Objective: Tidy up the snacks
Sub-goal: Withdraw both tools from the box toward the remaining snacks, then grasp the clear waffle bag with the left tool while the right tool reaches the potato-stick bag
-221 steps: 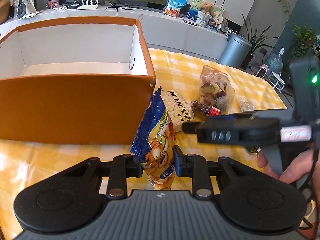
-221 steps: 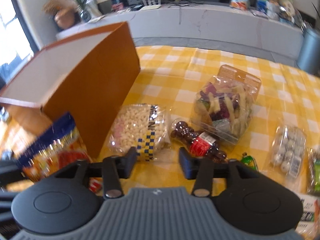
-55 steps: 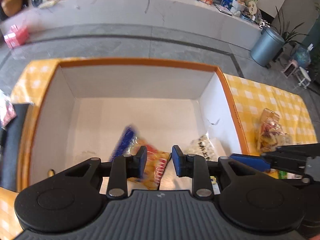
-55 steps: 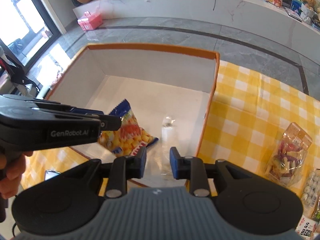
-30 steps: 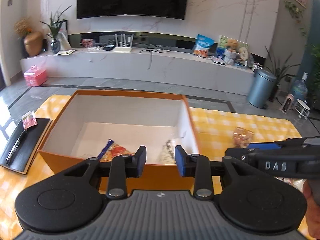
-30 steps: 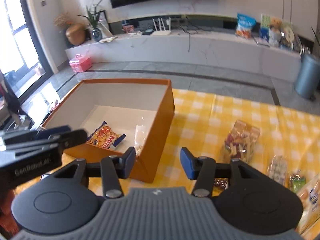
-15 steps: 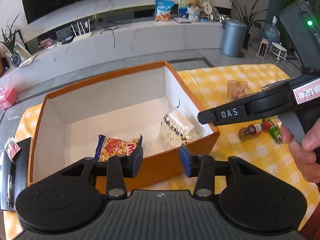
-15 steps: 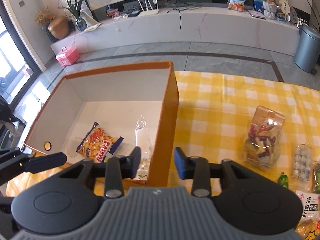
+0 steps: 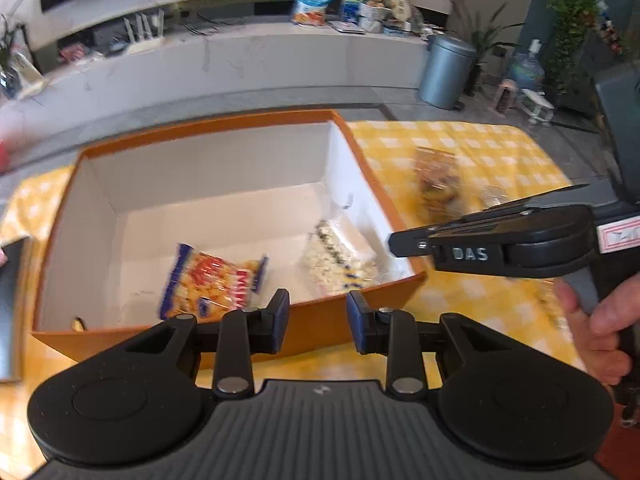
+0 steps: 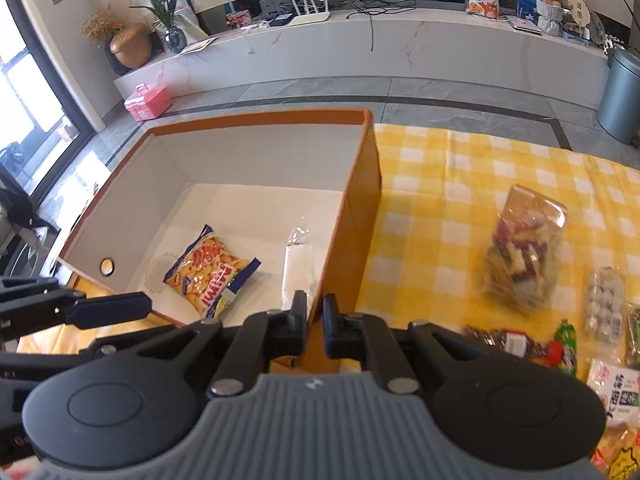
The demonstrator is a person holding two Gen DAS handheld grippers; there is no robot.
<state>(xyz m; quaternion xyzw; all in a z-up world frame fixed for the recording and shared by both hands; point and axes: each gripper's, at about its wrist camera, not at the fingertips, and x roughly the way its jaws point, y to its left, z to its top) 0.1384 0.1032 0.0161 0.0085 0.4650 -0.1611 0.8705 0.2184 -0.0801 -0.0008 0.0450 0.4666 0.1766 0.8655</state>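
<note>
An orange box (image 9: pixel 208 132) with a white inside stands on the yellow checked table; it also shows in the right wrist view (image 10: pixel 362 200). Inside lie a blue-and-orange snack bag (image 9: pixel 212 280) (image 10: pixel 210 274) and a clear bag of white puffs (image 9: pixel 340 260) (image 10: pixel 296 268). My left gripper (image 9: pixel 314 320) is open and empty above the box's near wall. My right gripper (image 10: pixel 315 322) is nearly shut and empty, over the box's near right corner. A clear tub of mixed chips (image 10: pixel 520 248) stands to the right.
Several small snack packs (image 10: pixel 604 300) and a dark bottle-shaped pack (image 10: pixel 508 344) lie at the table's right. A black tray (image 9: pixel 10 304) sits left of the box. My right gripper's body (image 9: pixel 500 248) crosses the left wrist view. A grey bin (image 10: pixel 620 92) stands on the floor.
Both bags now lie in the box. My left gripper has opened a little wider. My right gripper has narrowed to almost shut and shifted slightly right along the box's near wall.
</note>
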